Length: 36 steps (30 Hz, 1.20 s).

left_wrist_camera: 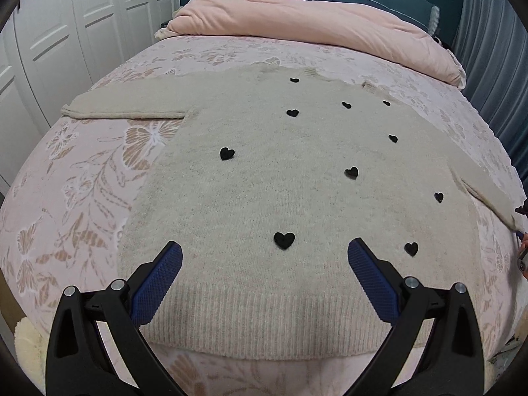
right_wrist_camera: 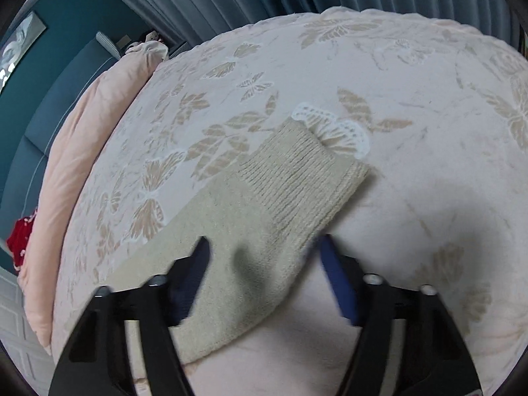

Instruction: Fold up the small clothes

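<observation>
We hold the left gripper (left_wrist_camera: 264, 257) wide open above the sweater's (left_wrist_camera: 264, 165) lower body, just short of the ribbed hem (left_wrist_camera: 270, 323). Its blue pads (left_wrist_camera: 158, 283) are spread far apart and grip nothing; whether they touch the knit we cannot tell. The sweater lies flat, front up, on the bedspread (left_wrist_camera: 82, 181), scattered with black hearts (left_wrist_camera: 283, 239), one sleeve (left_wrist_camera: 128, 105) stretched out to the left.

We have the right gripper (right_wrist_camera: 264, 244) open wide too, poised over the other sleeve (right_wrist_camera: 237, 237), near its ribbed cuff (right_wrist_camera: 297, 171). The sleeve runs between the two fingers (right_wrist_camera: 336, 280), and the view is blurred, so we cannot tell whether either finger touches the fabric; the jaws are not closed on it. The cuff rests on the bedspread (right_wrist_camera: 412, 99), beside a white butterfly (right_wrist_camera: 333, 128) in the pattern. A pink duvet (left_wrist_camera: 313, 23) lies at the head of the bed.
</observation>
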Each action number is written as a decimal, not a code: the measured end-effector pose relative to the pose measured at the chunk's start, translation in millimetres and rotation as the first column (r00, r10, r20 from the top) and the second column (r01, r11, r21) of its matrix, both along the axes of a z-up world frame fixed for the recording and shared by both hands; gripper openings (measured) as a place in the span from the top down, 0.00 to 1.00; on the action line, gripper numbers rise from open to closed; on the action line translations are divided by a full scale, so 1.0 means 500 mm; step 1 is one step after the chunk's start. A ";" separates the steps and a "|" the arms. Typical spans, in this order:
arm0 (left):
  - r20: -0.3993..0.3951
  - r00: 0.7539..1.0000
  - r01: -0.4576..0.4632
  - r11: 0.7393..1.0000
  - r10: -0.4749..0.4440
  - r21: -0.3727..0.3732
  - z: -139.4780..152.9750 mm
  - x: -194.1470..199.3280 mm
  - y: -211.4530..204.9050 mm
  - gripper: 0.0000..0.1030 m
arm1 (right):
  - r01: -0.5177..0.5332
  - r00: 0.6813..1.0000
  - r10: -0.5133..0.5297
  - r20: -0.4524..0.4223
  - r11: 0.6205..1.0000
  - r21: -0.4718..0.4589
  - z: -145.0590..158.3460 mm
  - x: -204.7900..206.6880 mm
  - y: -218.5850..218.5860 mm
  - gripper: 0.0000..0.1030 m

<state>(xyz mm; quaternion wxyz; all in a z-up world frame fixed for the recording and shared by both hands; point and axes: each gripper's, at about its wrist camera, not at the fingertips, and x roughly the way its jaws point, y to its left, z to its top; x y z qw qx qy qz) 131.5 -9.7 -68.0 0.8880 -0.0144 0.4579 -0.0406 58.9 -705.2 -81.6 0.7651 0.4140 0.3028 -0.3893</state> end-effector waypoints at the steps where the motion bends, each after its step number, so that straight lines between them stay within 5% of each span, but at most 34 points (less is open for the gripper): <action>1: 0.000 1.000 0.004 1.000 -0.004 0.001 -0.001 0.003 -0.002 0.04 | -0.010 1.000 0.010 0.027 1.000 0.003 0.007 0.009 0.006 0.86; 4: 0.012 1.000 0.018 1.000 -0.018 -0.003 0.000 0.010 -0.003 0.04 | -0.114 0.975 0.135 0.176 0.986 -0.121 0.089 0.057 0.072 0.87; 6: 0.024 0.999 0.021 1.000 -0.021 -0.010 0.003 0.012 0.000 0.04 | -0.250 0.924 0.298 0.239 0.945 -0.213 0.160 0.121 0.153 0.87; 9: 0.035 0.999 0.028 0.998 -0.026 -0.057 0.009 0.019 0.009 0.04 | -0.471 0.768 0.561 0.310 0.822 -0.321 0.264 0.232 0.326 0.87; 12: 0.048 0.999 0.018 0.994 -0.013 -0.108 0.020 0.027 0.024 0.04 | -0.656 0.567 0.755 0.330 0.656 -0.373 0.323 0.342 0.528 0.86; 15: 0.053 0.999 0.001 0.987 0.007 -0.158 0.032 0.036 0.041 0.04 | -0.824 0.377 0.878 0.297 0.464 -0.326 0.289 0.452 0.734 0.72; 17: 0.052 0.998 -0.013 0.981 0.023 -0.195 0.037 0.046 0.056 0.04 | -0.882 0.328 0.919 0.220 0.381 -0.276 0.227 0.499 0.844 0.63; 19: 0.044 0.999 -0.020 0.972 0.031 -0.233 0.041 0.063 0.071 0.04 | -0.902 0.329 0.930 0.166 0.361 -0.236 0.172 0.508 0.891 0.63; 21: 0.035 0.999 -0.024 0.963 0.035 -0.268 0.044 0.086 0.087 0.04 | -0.898 0.365 0.911 0.193 0.400 -0.185 0.133 0.478 0.885 0.63; 26: -0.022 1.000 -0.010 0.918 0.001 -0.397 0.020 0.217 0.102 0.04 | -0.812 0.559 0.809 0.182 0.579 -0.081 0.056 0.342 0.753 0.59; 30: -0.156 0.986 -0.135 0.836 0.060 -0.532 -0.038 0.377 0.085 0.04 | -0.711 0.696 0.702 0.152 0.703 0.006 0.009 0.290 0.635 0.57; 33: -0.189 0.979 -0.171 0.793 0.071 -0.585 -0.074 0.474 0.041 0.05 | -0.662 0.744 0.650 0.158 0.749 0.035 -0.012 0.278 0.589 0.54; 36: -0.208 0.975 -0.183 0.811 0.077 -0.556 -0.111 0.535 -0.007 0.05 | -0.644 0.760 0.628 0.166 0.763 0.059 -0.029 0.291 0.573 0.49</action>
